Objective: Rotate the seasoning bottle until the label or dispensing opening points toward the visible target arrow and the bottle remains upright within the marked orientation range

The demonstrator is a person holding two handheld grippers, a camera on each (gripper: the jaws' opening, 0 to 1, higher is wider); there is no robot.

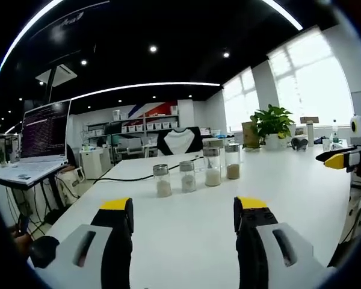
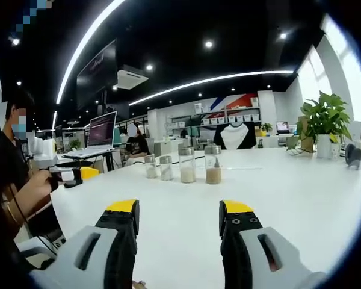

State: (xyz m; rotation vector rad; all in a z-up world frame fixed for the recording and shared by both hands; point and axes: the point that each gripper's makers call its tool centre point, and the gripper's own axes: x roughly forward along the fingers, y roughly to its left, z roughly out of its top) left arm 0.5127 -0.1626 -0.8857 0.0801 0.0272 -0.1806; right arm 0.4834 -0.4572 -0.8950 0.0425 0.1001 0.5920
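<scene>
The laptop screen shows text lines too small to read.

Right tool hangs empty (jaws apart) before four seasoning bottles on white table.

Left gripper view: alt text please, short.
Four seasoning bottles stand upright in a row on a white table, beyond the open left gripper. The right gripper enters at the right edge; a laptop sits far left, a potted plant behind.

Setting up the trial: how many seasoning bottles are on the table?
4, in a row mid-table: small bottle, second small bottle, tall pale-filled bottle, tall brown-filled bottle. None looks hidden.
</scene>
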